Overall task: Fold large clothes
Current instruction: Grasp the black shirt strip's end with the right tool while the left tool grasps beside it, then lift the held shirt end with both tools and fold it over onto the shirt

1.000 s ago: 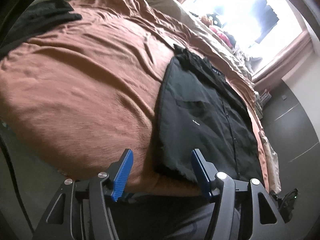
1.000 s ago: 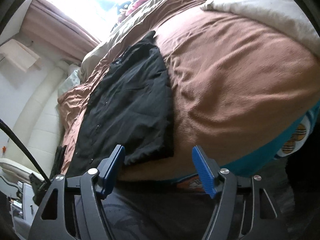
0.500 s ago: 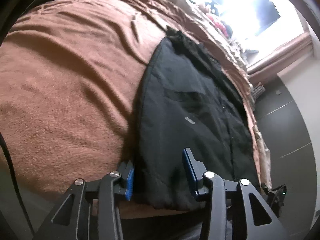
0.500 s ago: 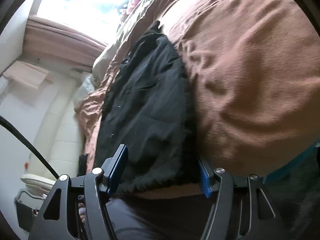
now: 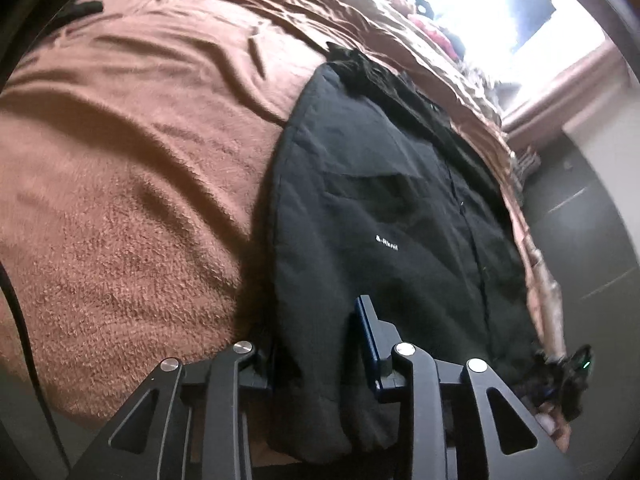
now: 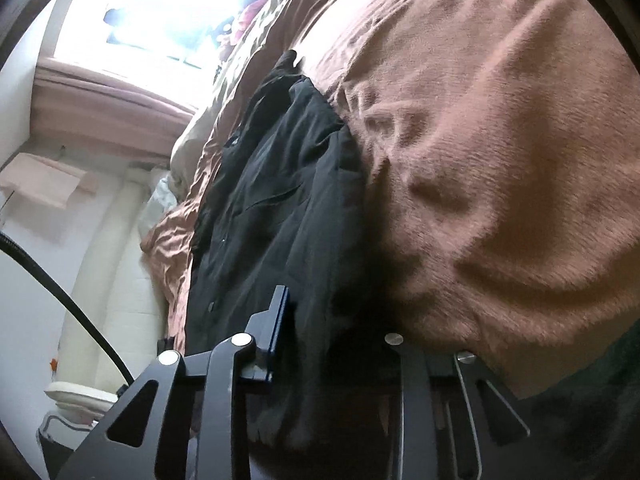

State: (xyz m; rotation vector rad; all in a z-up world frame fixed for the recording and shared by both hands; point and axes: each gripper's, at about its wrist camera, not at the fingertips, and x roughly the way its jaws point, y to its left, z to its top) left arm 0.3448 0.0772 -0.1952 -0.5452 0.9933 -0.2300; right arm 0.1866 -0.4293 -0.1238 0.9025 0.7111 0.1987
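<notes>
Left wrist, black jacket (image 5: 384,216), brown blanket (image 5: 132,184)

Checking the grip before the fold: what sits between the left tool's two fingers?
The black jacket's near hem, bunched between the closing left tool fingers, in the left wrist view.

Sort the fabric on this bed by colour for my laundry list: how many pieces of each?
Black: 2, the jacket with both grippers closing on its near hem, and a dark scrap at the far edge, too small to identify.
Brown: 1, the blanket.
Beige: 1, the bedding by the window.
Total: 4
</notes>
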